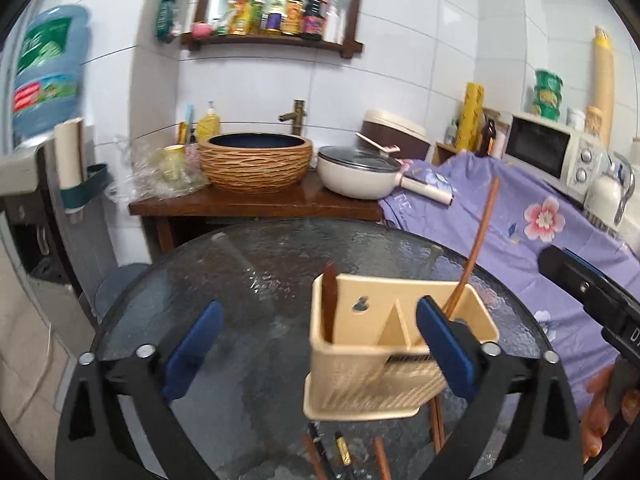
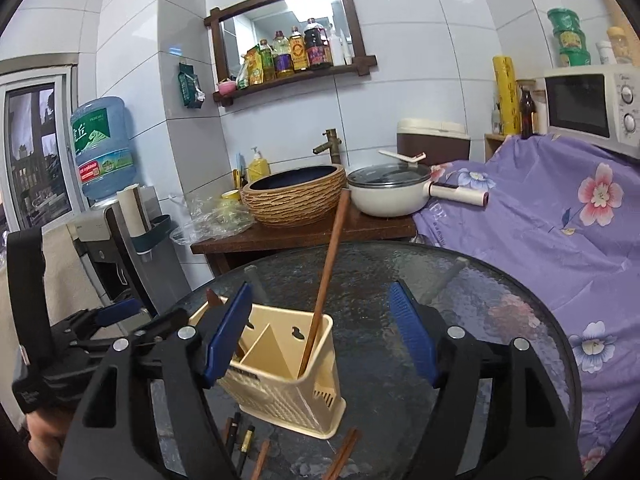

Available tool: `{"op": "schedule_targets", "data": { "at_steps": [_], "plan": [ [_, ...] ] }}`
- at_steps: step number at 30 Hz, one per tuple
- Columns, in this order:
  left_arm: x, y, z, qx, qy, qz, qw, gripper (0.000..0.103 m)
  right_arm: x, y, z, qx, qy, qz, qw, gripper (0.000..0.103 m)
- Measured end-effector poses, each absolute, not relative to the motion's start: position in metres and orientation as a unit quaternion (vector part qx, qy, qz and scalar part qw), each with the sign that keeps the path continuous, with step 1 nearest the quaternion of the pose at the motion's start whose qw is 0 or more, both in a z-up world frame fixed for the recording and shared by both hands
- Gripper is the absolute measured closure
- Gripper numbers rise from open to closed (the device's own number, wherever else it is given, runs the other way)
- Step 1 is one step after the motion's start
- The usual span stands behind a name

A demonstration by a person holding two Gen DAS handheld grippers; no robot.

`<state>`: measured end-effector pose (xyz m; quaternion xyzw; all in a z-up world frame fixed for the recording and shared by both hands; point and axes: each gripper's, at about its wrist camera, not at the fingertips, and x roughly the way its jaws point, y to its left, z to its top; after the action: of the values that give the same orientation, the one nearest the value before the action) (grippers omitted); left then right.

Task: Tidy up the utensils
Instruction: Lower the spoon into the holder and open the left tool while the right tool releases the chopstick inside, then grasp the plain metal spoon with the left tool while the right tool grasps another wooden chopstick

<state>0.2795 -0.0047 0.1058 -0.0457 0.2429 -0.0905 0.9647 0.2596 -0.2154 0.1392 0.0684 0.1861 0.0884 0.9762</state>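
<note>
Taking the cream-coloured slotted plastic utensil holder [image 2: 280, 364] on the round dark textured-glass tabletop [image 2: 460, 280] as the landmark, the sorting looks partly done. In the holder's left compartment stands a short dark-brown wooden utensil [image 1: 330, 300], only its upper part showing. In the right compartment a long reddish-brown wooden chopstick [image 2: 326, 280] leans upward and out over the rim. Still loose on the tabletop, just in front of the holder's base, lie from left to right a few dark pen-like sticks, one with a gold band [image 2: 245, 440], a single brown stick [image 2: 262, 456], and a pair of reddish-brown chopsticks [image 2: 342, 456] near the holder's front right corner. These appear to be what is left to put in. The left gripper [image 1: 316, 344] has its blue-padded fingers spread wide and empty, the right one in front of the holder's right compartment. The right gripper [image 2: 320, 336] is likewise spread apart above the holder, holding nothing.
</note>
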Motion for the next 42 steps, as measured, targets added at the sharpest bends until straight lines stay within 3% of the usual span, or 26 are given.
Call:
{"op": "schedule_targets", "data": {
  "at_steps": [3,19,25,32,42],
  "plan": [
    [0.265,0.011,0.091,-0.059,0.255,-0.082,0.962,0.007,0.246,-0.211,0.13,0.056,0.191,0.099,0.975,0.012],
    [0.211,0.032,-0.003,-0.035,0.366,-0.049,0.928,0.007,0.204,-0.201,0.027,0.063,0.332,0.108,0.935,0.012],
    [0.203,0.032,-0.016,-0.039,0.381,-0.057,0.922,0.009,0.208,-0.191,0.009,0.08,0.366,0.132,0.918,0.025],
    [0.202,0.031,-0.024,-0.058,0.404,-0.081,0.909,0.029,0.219,-0.175,0.0,0.087,0.397,0.148,0.902,0.039],
    [0.197,0.011,-0.025,-0.035,0.405,-0.082,0.91,0.032,0.256,-0.157,-0.005,0.096,0.447,0.141,0.878,0.058]
  ]
}}
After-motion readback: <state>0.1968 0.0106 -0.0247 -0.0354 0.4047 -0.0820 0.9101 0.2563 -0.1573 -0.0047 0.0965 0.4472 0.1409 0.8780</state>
